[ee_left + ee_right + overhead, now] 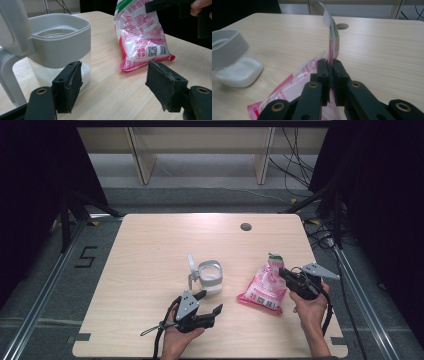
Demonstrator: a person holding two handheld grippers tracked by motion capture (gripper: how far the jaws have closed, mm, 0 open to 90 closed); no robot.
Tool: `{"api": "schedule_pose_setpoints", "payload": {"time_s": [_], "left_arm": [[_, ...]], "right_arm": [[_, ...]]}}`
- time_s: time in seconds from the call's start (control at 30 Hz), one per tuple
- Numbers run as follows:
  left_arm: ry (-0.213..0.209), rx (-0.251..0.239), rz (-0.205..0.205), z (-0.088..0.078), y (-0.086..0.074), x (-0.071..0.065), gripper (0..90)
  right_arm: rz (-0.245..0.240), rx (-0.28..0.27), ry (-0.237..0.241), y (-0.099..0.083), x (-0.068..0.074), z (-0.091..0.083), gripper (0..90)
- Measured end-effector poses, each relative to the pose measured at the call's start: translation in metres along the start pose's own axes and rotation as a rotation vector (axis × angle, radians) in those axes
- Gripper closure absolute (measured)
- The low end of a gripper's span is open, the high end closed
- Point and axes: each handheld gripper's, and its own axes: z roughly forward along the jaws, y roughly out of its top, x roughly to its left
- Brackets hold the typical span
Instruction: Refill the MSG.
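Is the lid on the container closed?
No: in the left gripper view the container stands open, its lid flipped up at the side, white granules showing through the clear wall.

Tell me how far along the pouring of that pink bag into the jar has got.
Done: the jar stands with its lid flipped up and holds some white grains. In hand: the right gripper is clamped on the pink bag near its top, the bag's bottom on the table. The left gripper waits open beside the jar. Left: lifting and tipping the bag over the jar.
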Motion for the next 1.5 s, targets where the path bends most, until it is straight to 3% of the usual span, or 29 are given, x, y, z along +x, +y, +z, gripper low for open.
{"api": "schedule_pose_setpoints", "payload": {"time_s": [0.03,0.07,0.13,0.17,0.2,0.23,0.33,0.4,0.53,0.57,0.6,0.63,0.67,0.7,0.73,0.8,0.83,0.87,1.03,1.1,1.17,1.2,1.23,1.27,1.3,1.37,1.4,1.47,1.5], "left_arm": [[0.001,-0.002,-0.001,0.000,0.000,0.000,28.1],[0.003,-0.002,-0.001,0.000,0.000,0.000,28.1],[0.001,0.002,0.001,0.000,0.000,0.000,28.1],[0.000,0.001,0.002,0.000,0.000,0.000,28.1],[0.009,0.003,0.001,-0.001,0.000,0.000,28.1],[0.011,-0.006,-0.009,-0.001,0.000,0.000,28.1],[0.005,0.011,-0.006,-0.003,0.000,0.002,27.3],[0.008,0.013,-0.005,-0.003,0.000,0.003,26.3],[0.016,0.017,-0.002,-0.005,-0.001,0.004,26.3],[0.012,0.013,-0.002,-0.005,-0.001,0.005,26.3],[0.008,0.013,-0.003,-0.005,-0.001,0.006,26.3],[0.012,0.018,-0.001,-0.006,0.000,0.006,26.3],[0.016,0.012,-0.004,-0.006,0.000,0.006,26.3],[0.023,0.015,-0.002,-0.007,0.000,0.007,26.3],[0.014,0.001,-0.010,-0.007,-0.001,0.007,26.3],[0.016,-0.001,-0.009,-0.009,0.000,0.009,26.3],[0.030,0.010,-0.007,-0.012,0.001,0.009,26.3],[0.024,-0.001,-0.009,-0.012,0.001,0.010,26.2],[0.033,-0.004,-0.018,-0.023,0.004,0.019,22.5],[0.046,0.010,-0.015,-0.028,0.004,0.022,21.1],[0.053,-0.002,-0.017,-0.031,0.006,0.024,21.3],[0.046,-0.007,-0.007,-0.032,0.006,0.026,21.5],[0.055,-0.004,-0.014,-0.033,0.007,0.026,21.8],[0.060,0.001,0.002,-0.034,0.007,0.027,23.2],[0.058,0.001,0.030,-0.035,0.008,0.030,24.8],[0.076,-0.008,-0.003,-0.035,0.008,0.030,26.1],[0.081,-0.002,0.033,-0.036,0.009,0.033,26.9],[0.088,0.001,0.042,-0.037,0.010,0.035,31.2],[0.093,0.000,0.034,-0.037,0.011,0.036,31.5]], "right_arm": [[-0.045,-0.003,-0.010,-0.001,-0.004,0.001,86.6],[-0.006,0.011,-0.007,-0.002,-0.002,0.001,86.7],[-0.030,-0.002,0.003,-0.002,-0.006,0.002,85.7],[-0.045,0.004,-0.021,-0.002,-0.008,0.002,84.2],[-0.004,0.002,-0.027,-0.003,-0.006,0.001,83.5],[-0.026,0.001,-0.030,-0.003,-0.008,0.001,82.8],[0.025,0.021,-0.045,-0.005,-0.006,-0.002,71.3],[0.004,0.000,-0.064,-0.007,-0.009,0.000,68.0],[-0.029,0.025,-0.120,-0.007,-0.007,-0.006,59.8],[0.003,0.019,-0.098,-0.007,-0.005,-0.007,58.8],[-0.024,0.007,-0.117,-0.009,-0.005,-0.007,57.9],[0.016,-0.001,-0.124,-0.010,0.001,-0.007,56.7],[-0.022,0.014,-0.119,-0.011,-0.001,-0.009,55.7],[-0.015,0.021,-0.143,-0.012,0.000,-0.009,54.6],[0.016,0.016,-0.133,-0.012,0.002,-0.010,54.3],[0.013,0.018,-0.135,-0.013,0.003,-0.013,53.2],[-0.041,0.006,-0.144,-0.014,-0.001,-0.013,51.5],[-0.009,0.008,-0.123,-0.014,0.001,-0.015,50.3],[-0.025,-0.012,-0.111,-0.018,0.007,-0.016,42.3],[0.038,0.004,-0.092,-0.020,0.016,-0.016,40.9],[-0.028,0.007,-0.081,-0.022,0.015,-0.015,39.6],[0.030,0.027,-0.062,-0.022,0.021,-0.017,38.6],[-0.022,0.010,-0.052,-0.022,0.018,-0.015,37.9],[-0.011,0.041,-0.056,-0.023,0.021,-0.017,37.2],[-0.038,0.024,-0.053,-0.024,0.019,-0.015,36.4],[0.025,0.051,-0.035,-0.025,0.025,-0.017,35.2],[-0.021,0.044,-0.041,-0.025,0.023,-0.017,35.2],[0.007,0.045,-0.030,-0.027,0.027,-0.018,33.7],[-0.030,0.053,-0.025,-0.027,0.024,-0.017,33.0]]}}
